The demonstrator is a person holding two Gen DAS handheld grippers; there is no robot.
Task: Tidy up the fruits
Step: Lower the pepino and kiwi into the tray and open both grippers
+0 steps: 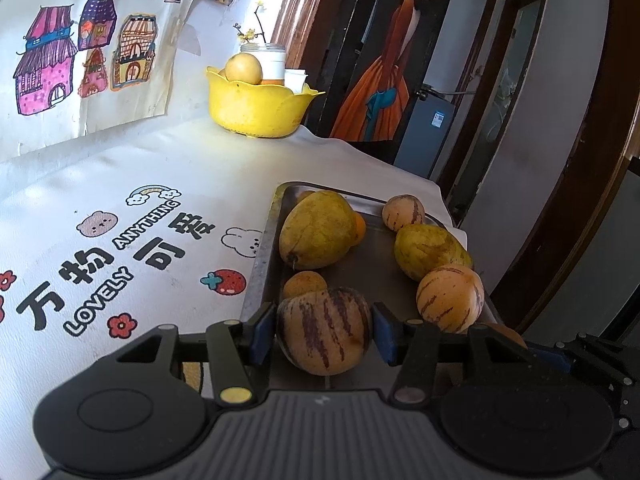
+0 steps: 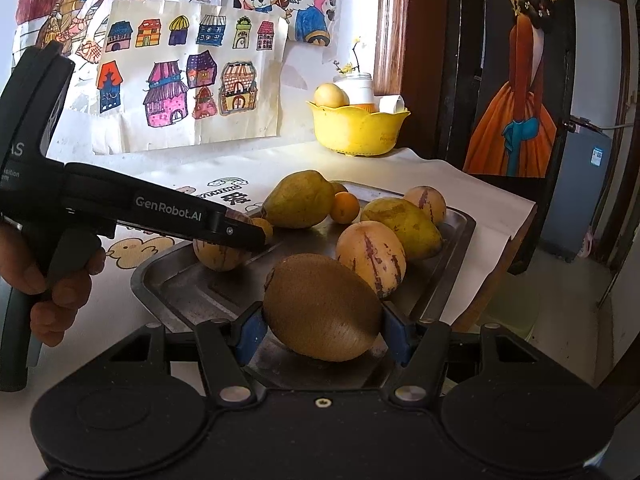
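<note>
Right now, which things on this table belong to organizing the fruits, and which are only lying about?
For the job:
- striped yellow pepino melon in the left gripper
- brown fuzzy kiwi in the right gripper
- steel tray with the other fruit
- yellow plastic bowl

Lying about:
- white jar of flower twigs
- printed tablecloth
- house drawing

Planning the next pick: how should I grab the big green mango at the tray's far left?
Grip the green mango across its narrow middle, coming from above. It lies on its side on the tray, with small oranges crowding its right end.
</note>
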